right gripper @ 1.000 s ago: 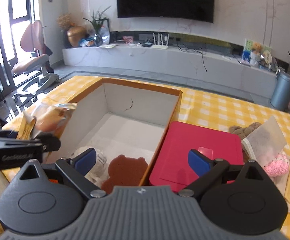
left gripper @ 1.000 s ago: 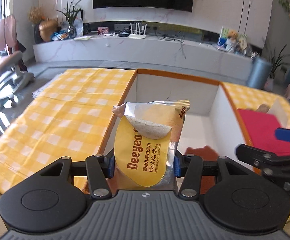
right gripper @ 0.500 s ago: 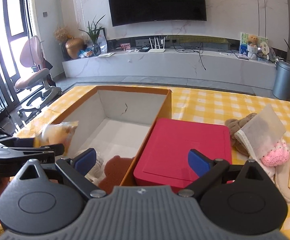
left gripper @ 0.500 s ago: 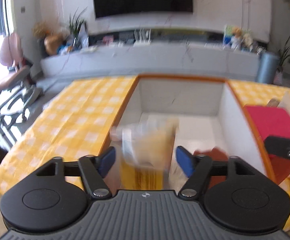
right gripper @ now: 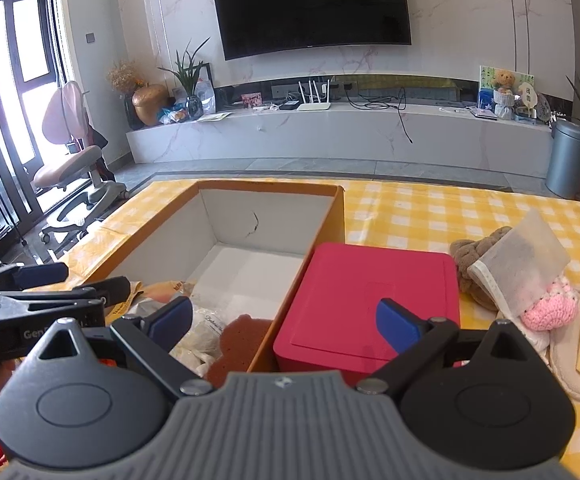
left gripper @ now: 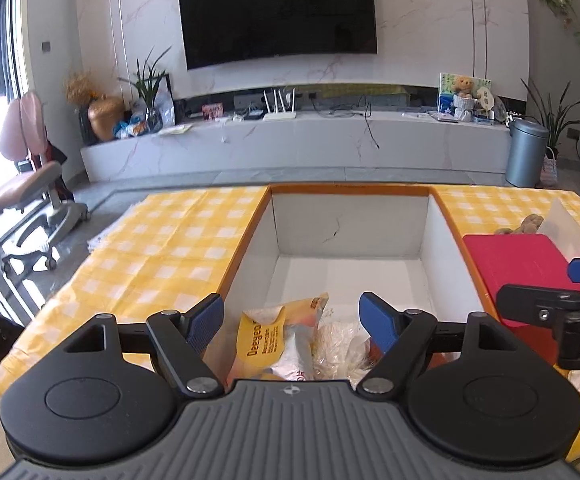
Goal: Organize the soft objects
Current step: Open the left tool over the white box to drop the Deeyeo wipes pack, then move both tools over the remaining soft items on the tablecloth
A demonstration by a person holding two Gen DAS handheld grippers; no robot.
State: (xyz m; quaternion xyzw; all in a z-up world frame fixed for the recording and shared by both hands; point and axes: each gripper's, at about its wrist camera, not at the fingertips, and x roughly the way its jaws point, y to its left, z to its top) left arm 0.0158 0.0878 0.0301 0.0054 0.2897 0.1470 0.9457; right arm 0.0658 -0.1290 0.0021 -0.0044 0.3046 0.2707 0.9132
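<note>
1. So, the wipes pack lies inside the open box, at its near end, just below and between my left gripper's fingers, which have just been opening and now stand spread wide with nothing pinched.
2. Its long axis runs roughly away from me, leaning on a clear bag of white stuff; a brown bear-shaped piece sits beside that, against the box's right wall.
3. My judgement: this drop is done, and the next pick lies at the table's right edge: the brown plush, the mesh pouch, the pink knit piece.
4. My right gripper is nearer to them, fingers spread and empty, hovering over the box's near right corner.
5. Between it and that heap sits the red lid, so I'd swing over it.
</note>
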